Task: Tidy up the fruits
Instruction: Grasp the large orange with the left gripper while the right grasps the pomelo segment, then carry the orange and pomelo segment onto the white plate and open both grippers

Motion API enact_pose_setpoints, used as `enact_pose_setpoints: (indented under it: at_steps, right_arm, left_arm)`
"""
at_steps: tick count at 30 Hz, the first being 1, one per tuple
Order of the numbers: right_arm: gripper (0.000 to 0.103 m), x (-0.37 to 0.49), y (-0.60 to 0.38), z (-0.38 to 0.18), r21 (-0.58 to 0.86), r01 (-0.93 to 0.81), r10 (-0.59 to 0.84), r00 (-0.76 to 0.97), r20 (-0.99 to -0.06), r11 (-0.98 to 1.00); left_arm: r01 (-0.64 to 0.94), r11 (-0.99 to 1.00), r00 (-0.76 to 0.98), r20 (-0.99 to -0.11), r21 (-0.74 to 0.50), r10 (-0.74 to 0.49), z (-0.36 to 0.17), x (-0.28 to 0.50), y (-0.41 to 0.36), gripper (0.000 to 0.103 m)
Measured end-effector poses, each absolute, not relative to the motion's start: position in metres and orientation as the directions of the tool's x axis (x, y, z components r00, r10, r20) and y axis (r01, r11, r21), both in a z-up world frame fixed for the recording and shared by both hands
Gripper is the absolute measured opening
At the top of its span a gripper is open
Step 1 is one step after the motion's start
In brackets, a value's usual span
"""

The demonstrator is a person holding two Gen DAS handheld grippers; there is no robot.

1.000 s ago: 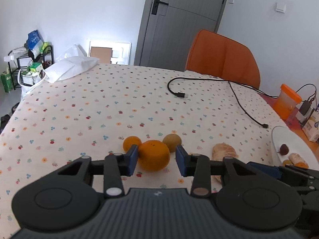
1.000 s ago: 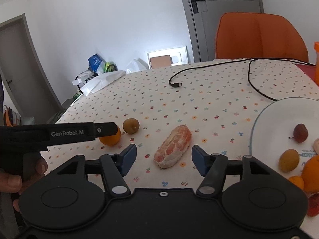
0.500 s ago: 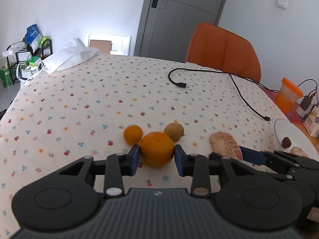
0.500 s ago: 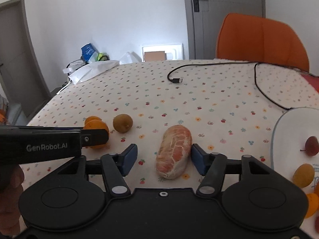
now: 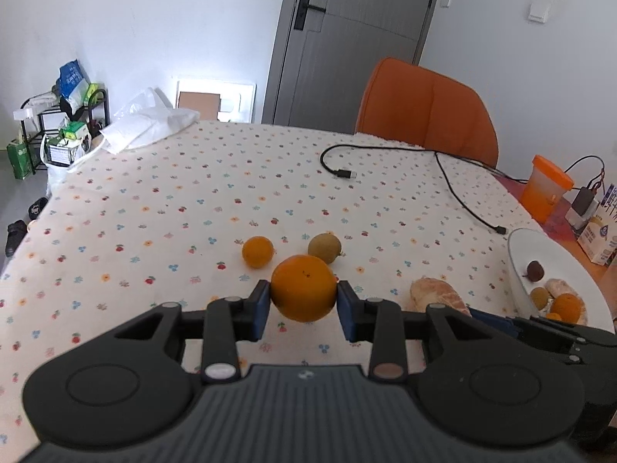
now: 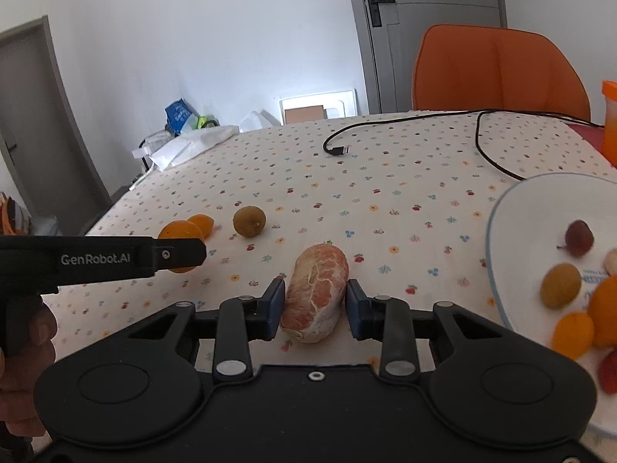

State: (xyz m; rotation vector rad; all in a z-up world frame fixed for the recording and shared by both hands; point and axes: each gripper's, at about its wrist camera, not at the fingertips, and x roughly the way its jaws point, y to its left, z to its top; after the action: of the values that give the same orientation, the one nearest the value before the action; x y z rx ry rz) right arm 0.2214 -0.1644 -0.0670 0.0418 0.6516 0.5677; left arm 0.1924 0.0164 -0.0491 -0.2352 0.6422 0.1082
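Note:
My left gripper (image 5: 303, 310) is shut on a large orange (image 5: 303, 293) and holds it just above the floral tablecloth. A small orange (image 5: 257, 251) and a brown-green fruit (image 5: 324, 247) lie just beyond it. My right gripper (image 6: 313, 306) has its pads against both sides of a peeled citrus segment (image 6: 316, 293). A white plate (image 6: 513, 212) at the right holds several fruits, among them a dark red one (image 6: 578, 232) and a brown-green one (image 6: 560, 284). The left gripper shows from the side in the right wrist view (image 6: 181, 252).
A black cable (image 5: 389, 150) lies across the far part of the table. An orange chair (image 5: 428, 112) stands behind it. An orange cup (image 5: 545, 187) and a carton (image 5: 601, 231) stand at the right edge. A white bag (image 5: 146, 127) lies at the far left corner.
My left gripper closed on the large orange and lifted it slightly. My right gripper moved forward around the peeled segment and closed against it.

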Motion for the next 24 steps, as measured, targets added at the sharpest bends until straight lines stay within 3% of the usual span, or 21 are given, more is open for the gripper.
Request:
enact_pose_setpoints:
  at_steps: [24]
  right_arm:
    - [0.032,0.172,-0.243,-0.027,0.297,-0.471,0.556,0.727,-0.403,0.831]
  left_arm:
    - [-0.105,0.983,0.842,-0.539,-0.15,0.008,-0.017,0.163,-0.039,0.035]
